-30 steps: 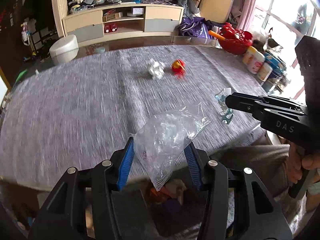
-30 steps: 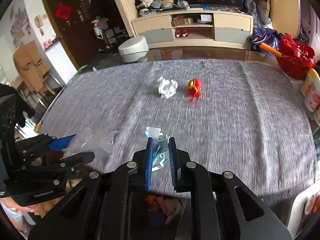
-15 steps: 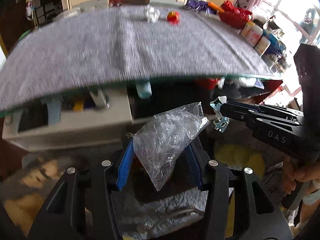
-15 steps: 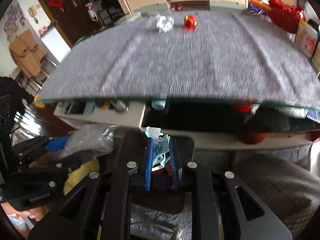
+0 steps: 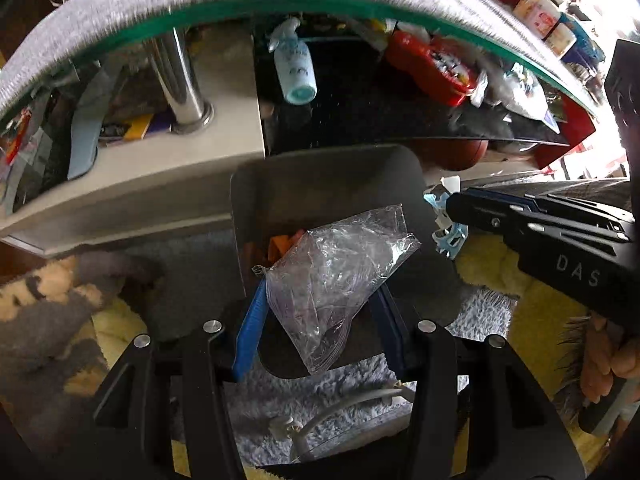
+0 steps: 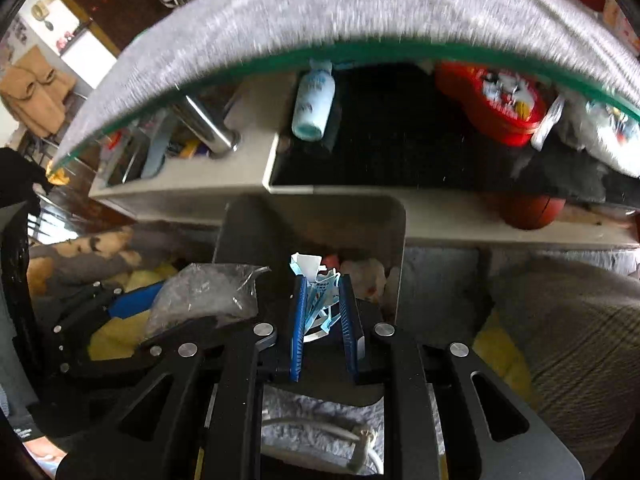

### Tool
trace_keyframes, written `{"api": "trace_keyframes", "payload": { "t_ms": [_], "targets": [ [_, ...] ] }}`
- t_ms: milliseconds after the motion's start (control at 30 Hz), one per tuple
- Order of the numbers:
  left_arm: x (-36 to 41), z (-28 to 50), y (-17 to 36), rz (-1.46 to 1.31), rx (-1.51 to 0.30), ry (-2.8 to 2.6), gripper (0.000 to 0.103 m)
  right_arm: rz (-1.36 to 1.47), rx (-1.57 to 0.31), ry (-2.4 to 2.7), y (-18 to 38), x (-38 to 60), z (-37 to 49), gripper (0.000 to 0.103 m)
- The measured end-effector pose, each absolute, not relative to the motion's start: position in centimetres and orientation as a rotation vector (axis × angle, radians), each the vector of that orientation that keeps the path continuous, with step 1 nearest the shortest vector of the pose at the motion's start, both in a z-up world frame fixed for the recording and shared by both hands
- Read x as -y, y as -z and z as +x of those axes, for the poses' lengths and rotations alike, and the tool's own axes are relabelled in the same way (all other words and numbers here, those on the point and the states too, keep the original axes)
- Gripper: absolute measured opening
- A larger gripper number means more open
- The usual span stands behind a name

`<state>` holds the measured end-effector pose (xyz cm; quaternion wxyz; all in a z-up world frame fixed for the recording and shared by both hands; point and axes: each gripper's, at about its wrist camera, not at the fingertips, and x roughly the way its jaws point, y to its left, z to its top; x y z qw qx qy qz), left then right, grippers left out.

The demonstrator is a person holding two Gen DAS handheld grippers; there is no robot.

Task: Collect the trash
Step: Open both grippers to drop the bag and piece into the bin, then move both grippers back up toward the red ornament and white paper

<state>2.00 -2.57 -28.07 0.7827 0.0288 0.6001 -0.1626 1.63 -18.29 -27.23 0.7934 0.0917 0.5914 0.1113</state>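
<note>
My left gripper [image 5: 320, 292] is shut on a crumpled clear plastic bag [image 5: 332, 268], which sticks up and to the right between the blue pads. My right gripper [image 6: 321, 282] is shut on a crumpled blue-and-white wrapper [image 6: 318, 300]. Both point steeply down over a grey open trash bin [image 5: 320, 184] on the floor, with orange scraps [image 5: 280, 244] in it. In the left wrist view the right gripper [image 5: 452, 216] hangs over the bin's right rim with the wrapper [image 5: 450, 236]. The right wrist view shows the left gripper [image 6: 132, 304] and bag [image 6: 204, 296] at the bin's [image 6: 312, 224] left side.
The glass table edge with grey cloth [image 5: 240, 0] arches overhead. On the shelf beneath it lie a white-and-teal bottle [image 5: 294, 68], a red tin [image 5: 432, 64] and a basketball [image 6: 532, 212], beside a chrome leg [image 5: 180, 80]. A fluffy rug and white cable [image 5: 340, 404] lie below.
Both grippers have sunk from above the tabletop to below its edge and tilted downward over the bin. Each has kept hold of its piece of trash.
</note>
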Motion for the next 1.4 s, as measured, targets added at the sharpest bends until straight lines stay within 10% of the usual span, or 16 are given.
{"api": "trace_keyframes", "payload": {
  "t_ms": [267, 433, 767, 1400],
  "targets": [
    [3.2, 2.1, 28.3, 0.058, -1.311, 0.374, 0.051, 0.246, -1.294, -0.273, 27.8, 18.0, 2.0, 0.021],
    [3.0, 2.4, 28.6, 0.043, -1.332, 0.367, 0.055, 0.273, -1.286, -0.265, 27.8, 18.3, 2.2, 0.055],
    [1.9, 2.9, 26.9, 0.077, -1.303, 0.320, 0.095, 0.234, -1.218, -0.163, 25.5, 20.3, 3.1, 0.094],
    [0.8, 8.6, 16.8, 0.060, -1.147, 0.337, 0.095, 0.184, -1.022, -0.113, 14.8, 24.7, 9.5, 0.097]
  ]
}}
